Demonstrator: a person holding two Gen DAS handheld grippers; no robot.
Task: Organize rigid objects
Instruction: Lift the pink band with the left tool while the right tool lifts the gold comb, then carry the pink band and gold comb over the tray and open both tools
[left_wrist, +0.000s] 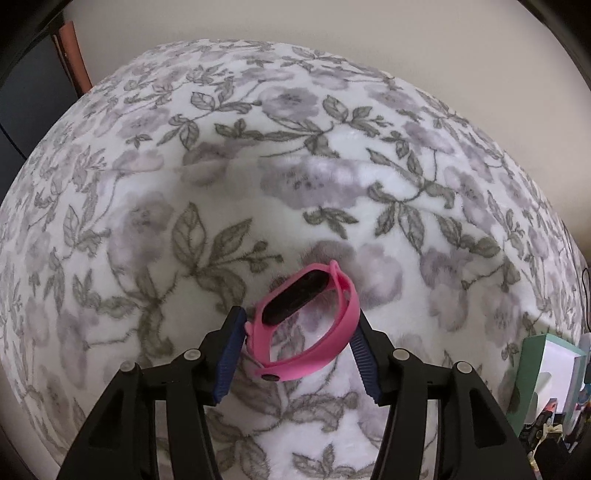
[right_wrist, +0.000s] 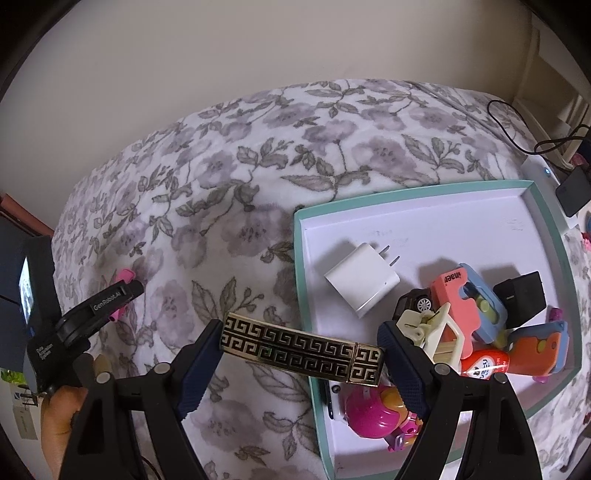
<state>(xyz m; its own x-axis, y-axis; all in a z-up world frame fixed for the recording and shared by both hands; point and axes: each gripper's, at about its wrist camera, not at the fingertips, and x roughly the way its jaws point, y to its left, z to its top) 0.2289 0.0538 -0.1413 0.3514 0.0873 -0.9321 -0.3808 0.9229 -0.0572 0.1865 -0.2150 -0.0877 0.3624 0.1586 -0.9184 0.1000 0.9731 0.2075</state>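
Two grips: right fingers (right_wrist: 301, 349) clench the bangle (right_wrist: 301, 349); left fingers (left_wrist: 299, 347), seemingly released, flank the pink band (left_wrist: 314, 354).

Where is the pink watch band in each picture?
Left wrist: pink watch band, low centre, between the left tongs.
Right wrist: only a pink bit shows at far left, behind the left tongs.
Shared landmark: flowery blanket.

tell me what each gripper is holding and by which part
The right gripper clamps the gold-and-black bangle by its two ends. The pink wristband sits between the pads of the left gripper; whether they press it cannot be told.
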